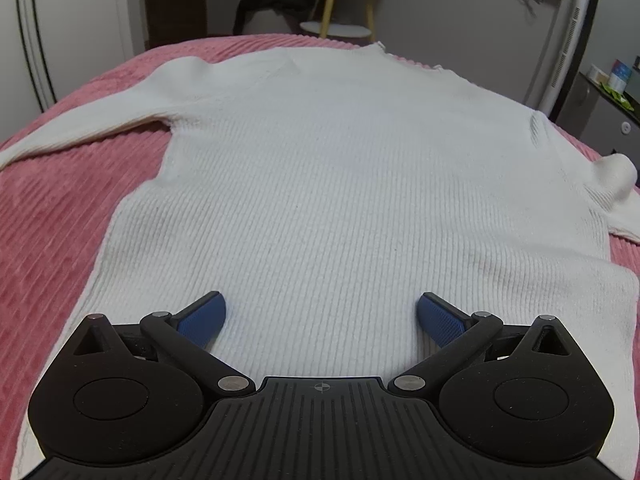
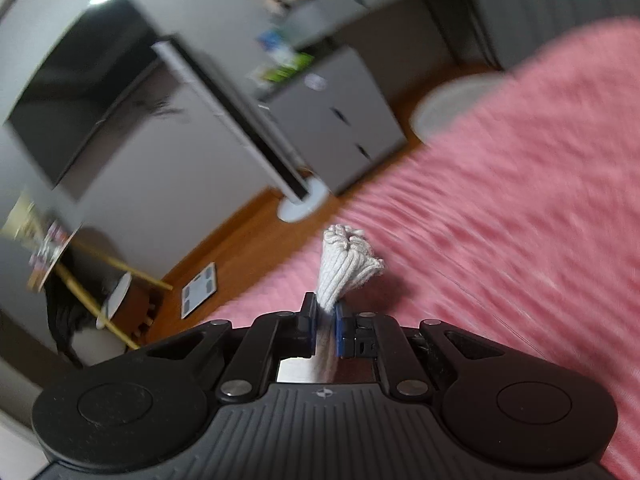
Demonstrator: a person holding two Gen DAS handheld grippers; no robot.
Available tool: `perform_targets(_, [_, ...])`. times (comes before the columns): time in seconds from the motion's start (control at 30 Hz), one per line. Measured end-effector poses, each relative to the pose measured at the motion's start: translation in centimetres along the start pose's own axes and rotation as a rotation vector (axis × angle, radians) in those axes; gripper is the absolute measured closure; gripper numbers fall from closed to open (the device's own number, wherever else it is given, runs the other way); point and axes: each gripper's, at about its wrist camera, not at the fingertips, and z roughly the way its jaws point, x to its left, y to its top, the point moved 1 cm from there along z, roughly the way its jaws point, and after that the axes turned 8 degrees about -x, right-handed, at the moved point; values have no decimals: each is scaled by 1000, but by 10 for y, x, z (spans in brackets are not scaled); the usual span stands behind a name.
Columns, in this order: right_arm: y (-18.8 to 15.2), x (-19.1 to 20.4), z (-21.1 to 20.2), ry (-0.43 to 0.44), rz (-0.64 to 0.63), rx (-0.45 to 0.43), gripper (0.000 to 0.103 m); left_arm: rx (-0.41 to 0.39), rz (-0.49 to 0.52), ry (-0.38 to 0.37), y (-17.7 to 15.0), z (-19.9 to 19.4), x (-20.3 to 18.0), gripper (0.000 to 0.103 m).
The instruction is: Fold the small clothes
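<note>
Left gripper (image 1: 322, 312) gapes above white sweater (image 1: 340, 168) — right gripper (image 2: 325, 320) pinches its cuff (image 2: 347, 264).

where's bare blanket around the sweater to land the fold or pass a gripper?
Bare pink blanket lies left of the white sweater, under its outstretched left sleeve. A thin strip shows past the bunched right sleeve. The middle is all knit; the left gripper hovers open over the hem.

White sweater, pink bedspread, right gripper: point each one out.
white sweater (image 1: 340, 184): left wrist view, middle of its ribbed body.
pink bedspread (image 2: 520, 184): right wrist view, bare ribbed surface.
right gripper (image 2: 325, 320): right wrist view, between fingertips shut on bunched white knit.
</note>
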Motion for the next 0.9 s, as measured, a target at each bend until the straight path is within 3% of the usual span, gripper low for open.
perform_targets(0.1, [2,44,-26,103,-114,-51,95,1,-11,-18,1,-5,4,0])
perform_targets(0.2, [-17,101,-55,253,-232,-50,95,-3,-70,-44,4,-12,11,0])
perform_targets(0.37, [-100,199,-95,531,-433,15,95,-29,-151,-83,17,-25,26,0])
perform_targets(0.47, [-162,238,-104,610,-493,101,95,-56,-153,-110,28,-32,29,0])
perform_targets(0.5, [-182,247,-104,609,-503,150,87,-65,-143,-119,32,-34,29,0])
perform_targets(0.53, [-199,250,-101,591,-511,206,69,-77,-128,-129,37,-35,28,0])
perform_targets(0.57, [-212,249,-100,567,-508,248,60,-88,-106,-148,42,-36,25,0])
perform_targets(0.7, [-222,219,-107,449,-416,231,60,-79,-89,-287,70,-21,6,0])
perform_targets(0.83, [-201,184,-100,307,-360,173,60,37,-185,-466,93,26,-24,2])
perform_targets(0.9, [-194,169,-92,291,-332,170,60,93,-178,-462,97,52,-39,19])
